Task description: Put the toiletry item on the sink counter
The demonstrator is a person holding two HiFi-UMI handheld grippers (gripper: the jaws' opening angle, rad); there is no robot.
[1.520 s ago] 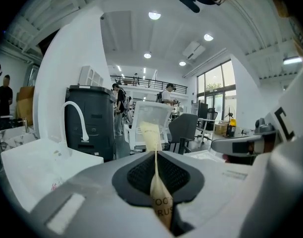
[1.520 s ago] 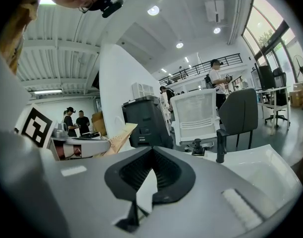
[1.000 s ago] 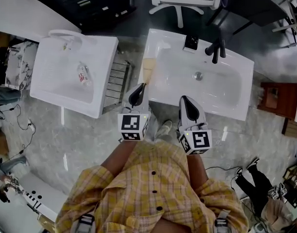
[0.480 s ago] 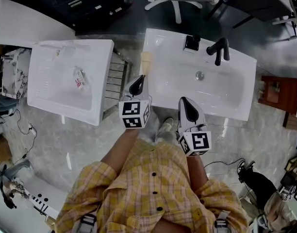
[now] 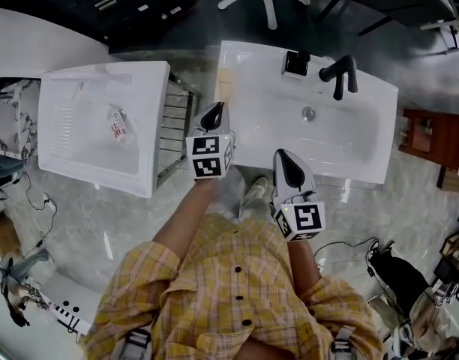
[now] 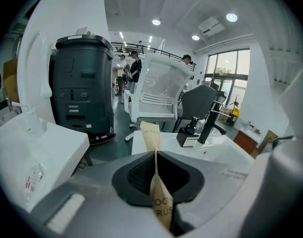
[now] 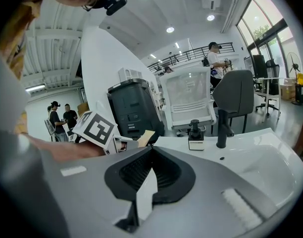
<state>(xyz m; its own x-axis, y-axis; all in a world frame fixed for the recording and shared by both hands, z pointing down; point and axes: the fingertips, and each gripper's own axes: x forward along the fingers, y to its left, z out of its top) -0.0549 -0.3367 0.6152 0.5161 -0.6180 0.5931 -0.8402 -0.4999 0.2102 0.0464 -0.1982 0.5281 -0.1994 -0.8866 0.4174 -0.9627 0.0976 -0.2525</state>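
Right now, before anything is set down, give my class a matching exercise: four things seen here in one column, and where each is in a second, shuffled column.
Things
1. tan paper packet
2. black faucet
3. clear wrapped item
4. soap dispenser

Places
A. lying in the left sink basin
B. pinched in the left hand-held gripper
C. on the right sink back rim, left of item 2
D. at the right sink's back rim, spout over the basin

Pairs: 1-B, 2-D, 3-A, 4-C

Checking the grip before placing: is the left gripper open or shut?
Shut: the left gripper pinches the tan paper packet edgewise between its jaws.
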